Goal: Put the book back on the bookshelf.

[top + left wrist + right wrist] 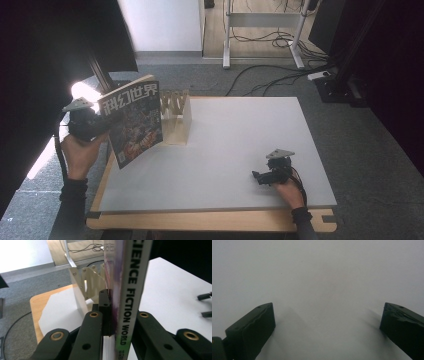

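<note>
Desk [240,150]: white rectangular top over a light wooden base, standing on grey carpet. Magazine [132,120]: science fiction title with an illustrated cover, held upright off the desk at its far left corner, spine toward the left gripper, just beside the rack. Rack [177,117]: pale wooden slotted stand, resting on the desk's far left area behind the magazine. Left gripper [117,315]: black, raised at the desk's left edge, fingers closed tight on the magazine's spine edge. Right gripper [327,322]: black, resting low on the desk near its front right corner, fingers spread wide with nothing between them.
</note>
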Demonstrator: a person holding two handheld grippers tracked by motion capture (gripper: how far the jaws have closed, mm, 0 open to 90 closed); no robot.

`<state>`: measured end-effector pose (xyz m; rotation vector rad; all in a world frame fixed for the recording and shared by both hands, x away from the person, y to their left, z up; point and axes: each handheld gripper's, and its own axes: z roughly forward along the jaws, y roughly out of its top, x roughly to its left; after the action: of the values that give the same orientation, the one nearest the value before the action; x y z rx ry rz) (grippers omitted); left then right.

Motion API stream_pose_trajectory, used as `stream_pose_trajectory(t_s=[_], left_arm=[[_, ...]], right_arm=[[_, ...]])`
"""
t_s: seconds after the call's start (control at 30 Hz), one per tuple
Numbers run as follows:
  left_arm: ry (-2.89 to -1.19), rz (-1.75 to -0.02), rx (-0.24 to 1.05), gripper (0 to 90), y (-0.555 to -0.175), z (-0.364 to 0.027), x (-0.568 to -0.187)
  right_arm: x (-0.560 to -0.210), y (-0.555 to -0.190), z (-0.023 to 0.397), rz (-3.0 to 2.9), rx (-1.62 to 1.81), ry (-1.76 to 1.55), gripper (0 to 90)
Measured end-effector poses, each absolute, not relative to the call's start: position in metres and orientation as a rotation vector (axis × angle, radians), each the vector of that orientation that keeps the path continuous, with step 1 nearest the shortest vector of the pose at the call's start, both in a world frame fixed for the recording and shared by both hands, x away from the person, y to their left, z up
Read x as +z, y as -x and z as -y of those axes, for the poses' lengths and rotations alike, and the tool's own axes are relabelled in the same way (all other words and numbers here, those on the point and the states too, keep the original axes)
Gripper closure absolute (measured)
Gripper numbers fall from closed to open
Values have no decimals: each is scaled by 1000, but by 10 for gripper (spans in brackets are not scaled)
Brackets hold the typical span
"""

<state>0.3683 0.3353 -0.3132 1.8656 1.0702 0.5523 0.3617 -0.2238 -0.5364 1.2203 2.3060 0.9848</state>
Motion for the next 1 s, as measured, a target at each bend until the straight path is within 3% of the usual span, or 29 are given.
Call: stream_pose_trajectory(t_s=[0.63,1.0], left_arm=[[-1800,-1161,598,827,-417,-317,-333],[-1740,-1101,605,827,-439,-309,-363]], right_arm=[[-537,-361,224,-2306,982,-1218,0],[-537,-361,224,-2306,983,-1216,0]])
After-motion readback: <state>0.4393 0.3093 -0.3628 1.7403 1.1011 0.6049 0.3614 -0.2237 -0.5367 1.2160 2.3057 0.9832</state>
